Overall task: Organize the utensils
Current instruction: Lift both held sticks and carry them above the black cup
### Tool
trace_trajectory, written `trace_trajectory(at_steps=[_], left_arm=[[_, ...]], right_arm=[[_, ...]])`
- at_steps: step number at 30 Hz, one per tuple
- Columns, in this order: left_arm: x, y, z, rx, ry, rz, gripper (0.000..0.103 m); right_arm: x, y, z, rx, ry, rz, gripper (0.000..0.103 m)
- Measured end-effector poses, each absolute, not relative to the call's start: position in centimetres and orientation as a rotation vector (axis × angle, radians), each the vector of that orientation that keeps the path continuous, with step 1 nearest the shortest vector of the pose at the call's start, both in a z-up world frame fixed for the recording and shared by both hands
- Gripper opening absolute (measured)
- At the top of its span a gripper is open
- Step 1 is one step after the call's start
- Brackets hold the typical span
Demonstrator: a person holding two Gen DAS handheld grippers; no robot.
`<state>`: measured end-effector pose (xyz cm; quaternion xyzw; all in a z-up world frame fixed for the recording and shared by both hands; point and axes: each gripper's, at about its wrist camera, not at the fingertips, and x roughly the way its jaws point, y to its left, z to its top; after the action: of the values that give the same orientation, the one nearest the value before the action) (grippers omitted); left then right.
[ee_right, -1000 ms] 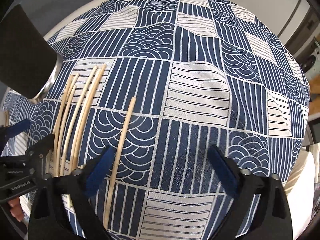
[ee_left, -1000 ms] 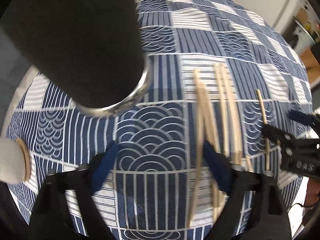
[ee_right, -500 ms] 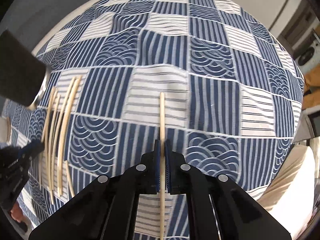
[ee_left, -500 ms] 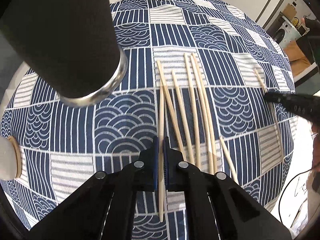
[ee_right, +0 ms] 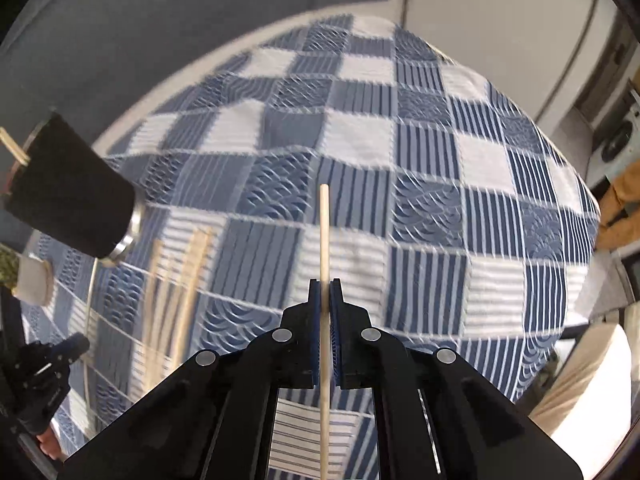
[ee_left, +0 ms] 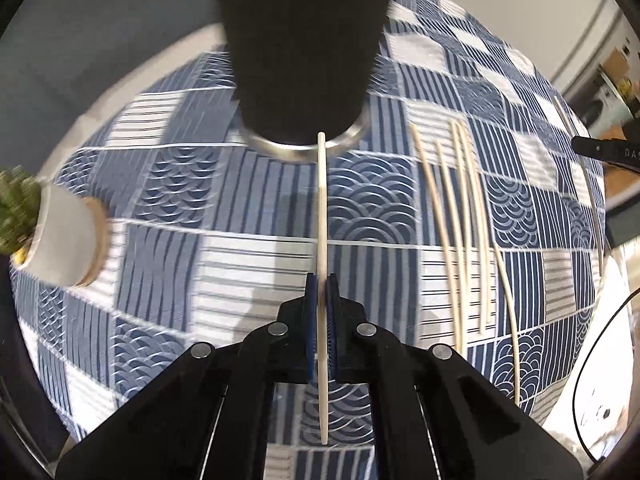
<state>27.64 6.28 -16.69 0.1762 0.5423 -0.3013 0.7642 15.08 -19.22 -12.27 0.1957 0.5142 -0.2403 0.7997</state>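
My left gripper (ee_left: 321,284) is shut on a wooden chopstick (ee_left: 321,208) and holds it above the cloth, its tip at the steel base of the tall black cup (ee_left: 304,48). My right gripper (ee_right: 325,288) is shut on another chopstick (ee_right: 324,232) and holds it lifted over the checked cloth. Several loose chopsticks (ee_left: 460,216) lie on the cloth to the right in the left wrist view; they also show blurred in the right wrist view (ee_right: 176,280). The black cup (ee_right: 72,196) stands at the left in the right wrist view, with a chopstick end (ee_right: 12,146) sticking out of it.
A blue and white patterned tablecloth (ee_left: 200,208) covers the round table. A small white pot with a green plant (ee_left: 60,236) stands at the left. The other gripper (ee_right: 44,372) shows low left in the right wrist view. A grey wall lies behind.
Both grippers have lifted their chopsticks off the cloth. The left one has swung left toward the black cup. The right one has risen and pulled back from the table.
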Motion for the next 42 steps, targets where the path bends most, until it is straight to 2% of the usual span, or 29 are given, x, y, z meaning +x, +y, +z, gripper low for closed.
trace_trajectory(at_steps=[16,23,33,42], left_arm=[[30.1,12.0,-8.2,0.214,1.033,-0.395,0.005],[30.5,11.0,-4.8,0.137,0.982,-0.305,0.005],[31.7,7.8,0.7,0.02,0.817,-0.203,0.005],[31.2,7.2,3.6,-0.201,0.605,-0.307,0.005]], right_arm=[[23.3,-13.7,-2.7,0.239,0.887,-0.2,0.005],[27.1,-12.4,1.5,0.088,0.839,-0.081,0.005],[31.3,-12.2,6.7,0.064,0.724,0.12,0.005],[32.4,-11.1,8.2,0.081,0.578,0.363,0.005]])
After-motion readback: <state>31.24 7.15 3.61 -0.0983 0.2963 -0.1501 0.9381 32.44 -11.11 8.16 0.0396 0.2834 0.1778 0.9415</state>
